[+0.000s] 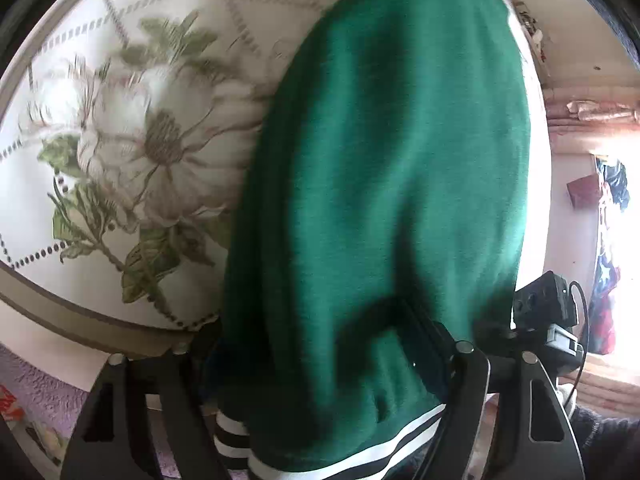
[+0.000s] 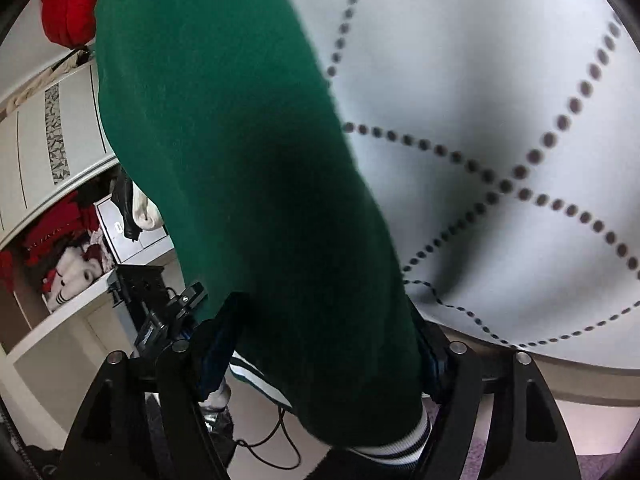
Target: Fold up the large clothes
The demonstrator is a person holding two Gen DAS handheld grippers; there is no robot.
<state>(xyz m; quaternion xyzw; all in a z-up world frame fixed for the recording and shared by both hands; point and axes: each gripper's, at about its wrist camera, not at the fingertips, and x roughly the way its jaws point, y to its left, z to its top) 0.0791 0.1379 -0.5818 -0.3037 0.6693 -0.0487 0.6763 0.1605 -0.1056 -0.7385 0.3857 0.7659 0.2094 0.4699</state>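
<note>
A large green sweatshirt (image 1: 380,160) with a black-and-white striped hem (image 1: 360,456) lies lengthwise on a white bedspread (image 1: 140,140) printed with flowers and dotted lines. My left gripper (image 1: 316,332) stands with its jaws well apart. The cloth near the hem sits bunched between them and hides most of the left finger. In the right wrist view the same sweatshirt (image 2: 220,140) runs away from my right gripper (image 2: 320,320). Its jaws are also wide apart around the cloth above the striped hem (image 2: 392,448). The blue pads (image 2: 218,344) sit beside the cloth without visibly squeezing it.
The bed's edge (image 1: 80,328) curves just in front of both grippers, with purple carpet (image 1: 40,380) below. A red garment (image 2: 72,4) lies at the far end. White shelves (image 2: 52,140) hold clothes at the left. A black cable (image 2: 272,440) trails on the floor.
</note>
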